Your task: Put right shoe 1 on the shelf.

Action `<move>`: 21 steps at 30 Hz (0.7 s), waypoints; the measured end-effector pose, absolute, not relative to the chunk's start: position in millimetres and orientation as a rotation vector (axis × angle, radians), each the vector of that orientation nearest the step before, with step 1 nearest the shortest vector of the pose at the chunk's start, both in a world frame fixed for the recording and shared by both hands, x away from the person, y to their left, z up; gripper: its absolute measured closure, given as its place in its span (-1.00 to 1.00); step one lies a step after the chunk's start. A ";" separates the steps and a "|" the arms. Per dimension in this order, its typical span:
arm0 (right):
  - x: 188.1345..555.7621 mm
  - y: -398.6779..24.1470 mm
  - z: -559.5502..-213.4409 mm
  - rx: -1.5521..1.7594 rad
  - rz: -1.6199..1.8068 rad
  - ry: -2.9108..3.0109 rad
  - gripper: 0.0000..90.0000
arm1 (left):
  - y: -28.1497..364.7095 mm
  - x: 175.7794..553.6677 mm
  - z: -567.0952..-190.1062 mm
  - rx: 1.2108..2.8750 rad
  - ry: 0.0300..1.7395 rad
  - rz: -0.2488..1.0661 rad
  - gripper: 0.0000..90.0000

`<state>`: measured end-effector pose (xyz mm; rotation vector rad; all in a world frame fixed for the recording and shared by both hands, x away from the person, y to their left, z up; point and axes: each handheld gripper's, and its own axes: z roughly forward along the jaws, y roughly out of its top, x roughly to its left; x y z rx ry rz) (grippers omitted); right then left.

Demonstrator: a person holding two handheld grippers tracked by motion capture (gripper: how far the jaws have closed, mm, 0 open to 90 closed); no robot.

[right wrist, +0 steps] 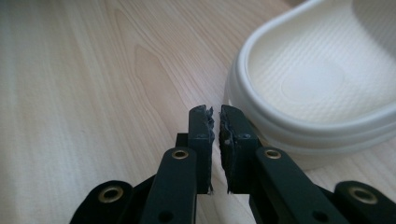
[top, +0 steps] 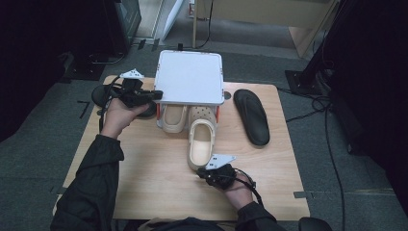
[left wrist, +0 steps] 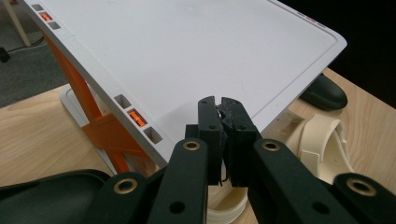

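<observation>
Overhead plus two close gripper views

A light wooden table point(top: 159, 187) stands on grey carpet point(top: 33, 159) (cables point(top: 332, 144) trail right), surroundings dark.

A rack point(top: 191, 77) stands at the table's point(top: 144, 159) far edge. Two clogs lie partly under it: one point(top: 173, 118) on the left, another point(top: 202, 139) jutting out toward the near edge. A sandal point(top: 251, 115) lies right of the rack, another sandal point(top: 100, 95) left.
</observation>
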<state>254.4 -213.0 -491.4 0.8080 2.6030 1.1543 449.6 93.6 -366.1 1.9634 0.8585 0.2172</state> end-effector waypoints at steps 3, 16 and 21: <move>257.5 -211.7 -499.8 0.844 1.133 2.604 0.90 | 93.1 449.3 -366.2 1.963 0.860 0.221 0.95; 284.2 -202.5 -488.5 0.828 1.111 2.497 0.90 | 93.2 449.4 -366.3 1.960 0.862 0.221 0.96; 300.3 -201.5 -481.3 0.832 1.119 2.456 0.89 | 93.1 449.4 -366.3 1.961 0.862 0.221 0.96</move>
